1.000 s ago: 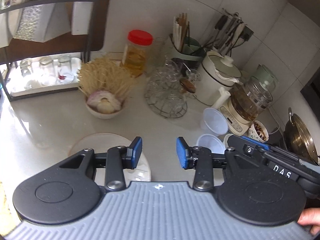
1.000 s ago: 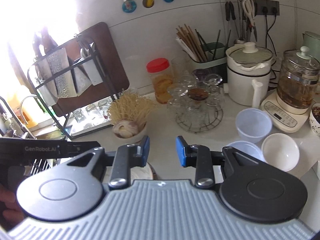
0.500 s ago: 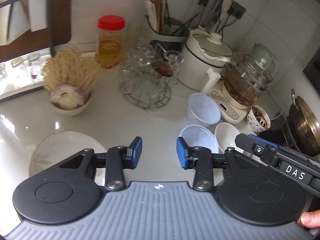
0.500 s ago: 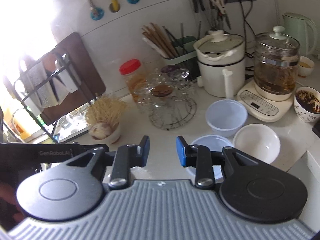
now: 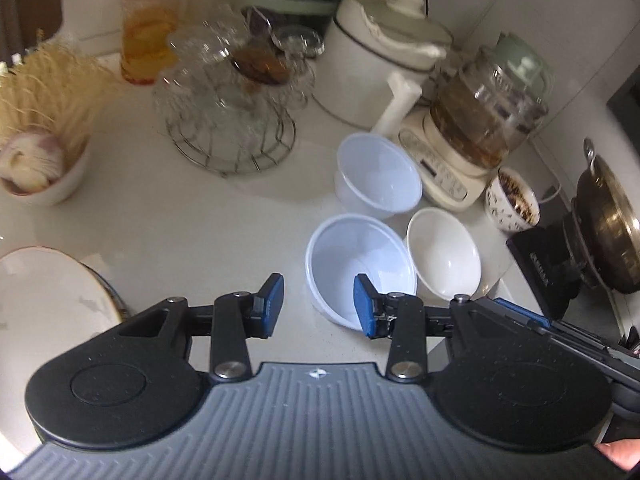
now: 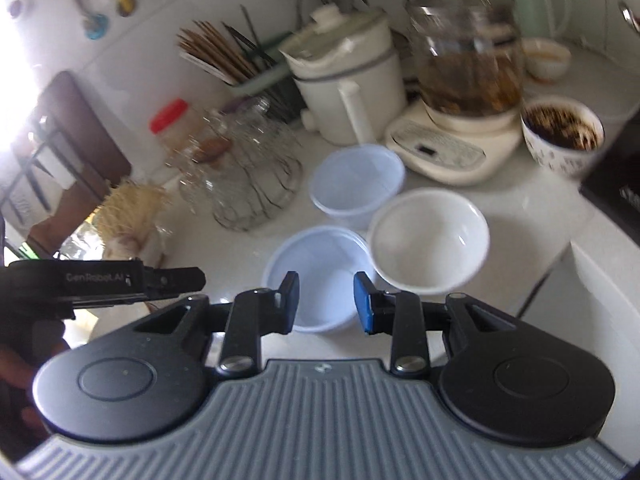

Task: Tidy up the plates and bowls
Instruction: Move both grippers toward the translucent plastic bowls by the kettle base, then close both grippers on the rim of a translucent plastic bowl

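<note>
Three empty bowls sit together on the pale counter: a near translucent plastic bowl (image 5: 352, 264) (image 6: 316, 276), a second plastic bowl (image 5: 378, 178) (image 6: 356, 184) behind it, and a white ceramic bowl (image 5: 442, 254) (image 6: 428, 236) to the right. A white plate (image 5: 48, 304) lies at the left edge. My left gripper (image 5: 318, 300) hovers by the near plastic bowl, its right pad over the near rim; its jaws are opening with nothing between them. My right gripper (image 6: 326, 300) hangs open over the same bowl's near side, gripping nothing.
Behind the bowls stand a wire rack of glasses (image 5: 232, 112), a red-lidded jar (image 5: 148, 24), a white cooker (image 5: 384, 52) and a glass kettle on its base (image 5: 484, 120). A patterned cup (image 5: 512, 200) and a wok (image 5: 608, 216) are at the right. A garlic bowl (image 5: 36, 172) is at the left.
Both grippers have moved right and down toward the cluster of bowls, which now looks larger and nearer. The plate has slid to the left edge of the left wrist view.
</note>
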A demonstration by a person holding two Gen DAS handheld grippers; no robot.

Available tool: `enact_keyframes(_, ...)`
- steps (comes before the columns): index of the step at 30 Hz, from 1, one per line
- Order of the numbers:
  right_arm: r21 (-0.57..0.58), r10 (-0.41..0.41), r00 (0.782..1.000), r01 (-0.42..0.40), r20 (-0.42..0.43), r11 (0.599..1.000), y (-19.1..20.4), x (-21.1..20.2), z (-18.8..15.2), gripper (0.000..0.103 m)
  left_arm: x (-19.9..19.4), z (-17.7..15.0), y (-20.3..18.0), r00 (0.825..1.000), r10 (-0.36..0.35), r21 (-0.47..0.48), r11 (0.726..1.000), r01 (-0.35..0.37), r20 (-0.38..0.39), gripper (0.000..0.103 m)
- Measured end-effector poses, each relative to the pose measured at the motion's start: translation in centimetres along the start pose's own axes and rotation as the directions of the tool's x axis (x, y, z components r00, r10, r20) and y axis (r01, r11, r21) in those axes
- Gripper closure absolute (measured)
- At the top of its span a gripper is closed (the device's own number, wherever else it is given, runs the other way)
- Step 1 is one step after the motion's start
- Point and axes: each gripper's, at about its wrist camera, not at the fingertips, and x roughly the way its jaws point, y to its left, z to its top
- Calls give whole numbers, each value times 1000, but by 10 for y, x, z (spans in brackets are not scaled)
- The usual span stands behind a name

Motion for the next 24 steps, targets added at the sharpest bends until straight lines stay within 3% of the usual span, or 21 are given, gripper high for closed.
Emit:
enact_keyframes(9, 149, 15, 995, 0, -95, 989, -41, 27, -5, 68, 40, -6, -2, 998, 16, -39, 999, -18, -63, 48)
enact_keyframes(11, 176, 44, 993, -24, -111, 984, -47, 33, -7, 47, 47, -7, -2, 997, 26, -42, 999, -29, -77, 47)
enact_keyframes(12, 186, 60, 992, -40, -107, 982, -50, 35, -9, 42, 51, -8, -1, 996, 31, -44, 998, -35, -82, 47)
enact_keyframes(17, 266, 133, 979, -89, -152, 960, -61, 51, -15, 41, 63, -8, 3, 994, 39, -56, 997, -45, -98, 47)
enact_keyframes(19, 279, 148, 976, -99, -160, 955, -61, 54, -17, 41, 67, -8, 3, 994, 70, -50, 996, -74, -89, 47)
enact_keyframes(24, 327, 171, 972, -110, -164, 938, -65, 65, -18, 43, 73, -5, 8, 994, 66, -56, 996, -71, -81, 47)
